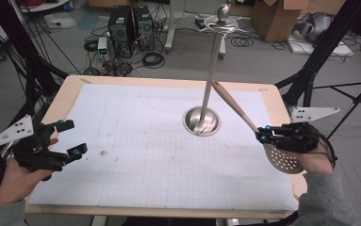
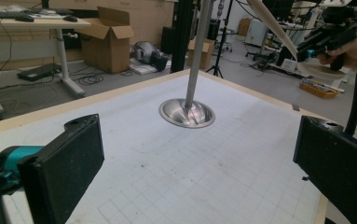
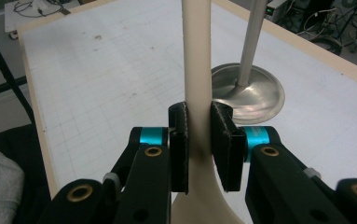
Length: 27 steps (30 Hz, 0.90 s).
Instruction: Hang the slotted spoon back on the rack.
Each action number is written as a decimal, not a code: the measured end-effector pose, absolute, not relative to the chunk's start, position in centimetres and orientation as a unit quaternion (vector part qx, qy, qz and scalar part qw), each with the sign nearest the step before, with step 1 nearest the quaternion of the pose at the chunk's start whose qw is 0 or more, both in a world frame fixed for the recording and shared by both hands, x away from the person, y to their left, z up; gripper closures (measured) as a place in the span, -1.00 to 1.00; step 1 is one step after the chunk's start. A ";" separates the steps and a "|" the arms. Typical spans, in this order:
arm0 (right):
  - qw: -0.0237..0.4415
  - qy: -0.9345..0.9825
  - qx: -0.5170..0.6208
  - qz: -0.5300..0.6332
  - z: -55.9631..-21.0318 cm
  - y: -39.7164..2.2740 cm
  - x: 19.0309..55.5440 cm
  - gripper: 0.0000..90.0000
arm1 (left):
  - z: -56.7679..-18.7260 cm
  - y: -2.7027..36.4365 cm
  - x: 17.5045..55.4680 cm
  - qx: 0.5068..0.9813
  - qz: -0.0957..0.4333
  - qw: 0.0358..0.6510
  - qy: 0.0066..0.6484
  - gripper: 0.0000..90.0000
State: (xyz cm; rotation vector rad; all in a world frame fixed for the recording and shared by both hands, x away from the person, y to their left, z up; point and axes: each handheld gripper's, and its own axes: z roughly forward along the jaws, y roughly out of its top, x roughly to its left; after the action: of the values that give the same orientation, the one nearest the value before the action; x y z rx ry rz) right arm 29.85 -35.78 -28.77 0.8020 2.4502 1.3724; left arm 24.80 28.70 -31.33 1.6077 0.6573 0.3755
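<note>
So the right tool [image 1: 263, 134] is pinching a slotted spoon [image 1: 249, 123] by the lower part of its pale wooden handle, just above where it widens into the perforated bowl, and in the right gripper view you can see both black pads [image 3: 181, 144] pressing flat on either side of the handle [image 3: 197, 70]. It's hanging over the right edge of the tabletop [image 1: 168, 207], with the spoon's bowl sticking out toward the near right corner and the handle tilting up and away toward the middle. The tip of the handle is sitting right by the pole of a metal stand [image 1: 201, 120], and I honestly can't tell whether they're touching or just overlapping from that angle. The stand itself is sitting a bit right of centre on the white gridded mat [image 1: 135, 141], round shiny base flat on it and the pole going straight up to some hooks at the top. The left tool [image 1: 69, 139] is hovering near the left edge of the tabletop with its jaws spread wide and nothing between them; the left gripper view is looking across the mat at the stand's base [image 2: 187, 113], with the spoon showing up top right
</note>
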 end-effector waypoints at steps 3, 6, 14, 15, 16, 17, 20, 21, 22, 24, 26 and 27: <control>0.107 0.833 0.275 0.468 -28.3 -36.0 30.0 0.73 | -31.4 28.8 24.8 0.701 0.157 0.636 0.282 -0.95; 0.108 0.831 0.275 0.472 -27.9 -36.3 30.2 0.73 | -31.4 28.9 24.7 0.698 0.158 0.637 0.285 -0.95; 0.108 0.822 0.273 0.487 -27.3 -36.9 30.7 0.73 | -31.5 29.3 24.6 0.698 0.163 0.635 0.289 -0.95; 0.108 0.821 0.273 0.490 -27.2 -36.9 30.8 0.73 | -31.6 29.3 24.5 0.697 0.164 0.635 0.291 -0.95; 0.107 0.819 0.274 0.492 -27.2 -37.0 30.8 0.73 | -31.6 29.3 24.5 0.697 0.164 0.634 0.292 -0.95; 0.107 0.815 0.274 0.498 -27.2 -37.2 30.9 0.73 | -31.7 29.4 24.5 0.697 0.164 0.634 0.293 -0.95; 0.106 0.809 0.274 0.509 -27.1 -37.4 31.2 0.73 | -31.7 29.5 24.3 0.697 0.165 0.631 0.296 -0.95; 0.107 0.806 0.275 0.513 -27.1 -37.4 31.3 0.73 | -31.7 29.6 24.2 0.697 0.167 0.632 0.297 -0.95; 0.104 0.804 0.275 0.517 -27.0 -37.5 31.4 0.73 | -31.7 29.7 24.2 0.695 0.169 0.632 0.297 -0.95; 0.106 0.803 0.276 0.518 -26.9 -37.6 31.6 0.73 | -31.8 29.9 24.0 0.694 0.173 0.631 0.300 -0.95; 0.108 0.802 0.275 0.519 -26.7 -37.7 31.8 0.73 | -31.8 30.0 23.9 0.692 0.174 0.631 0.304 -0.95; 0.111 0.802 0.274 0.518 -26.6 -37.8 31.8 0.73 | -31.8 30.1 23.9 0.692 0.176 0.631 0.304 -0.95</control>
State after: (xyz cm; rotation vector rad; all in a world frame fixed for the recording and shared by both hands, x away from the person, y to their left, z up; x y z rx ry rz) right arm 31.83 -37.75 -26.55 0.8044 2.3564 1.5220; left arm 23.88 30.09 -31.85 1.5848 0.6951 0.4028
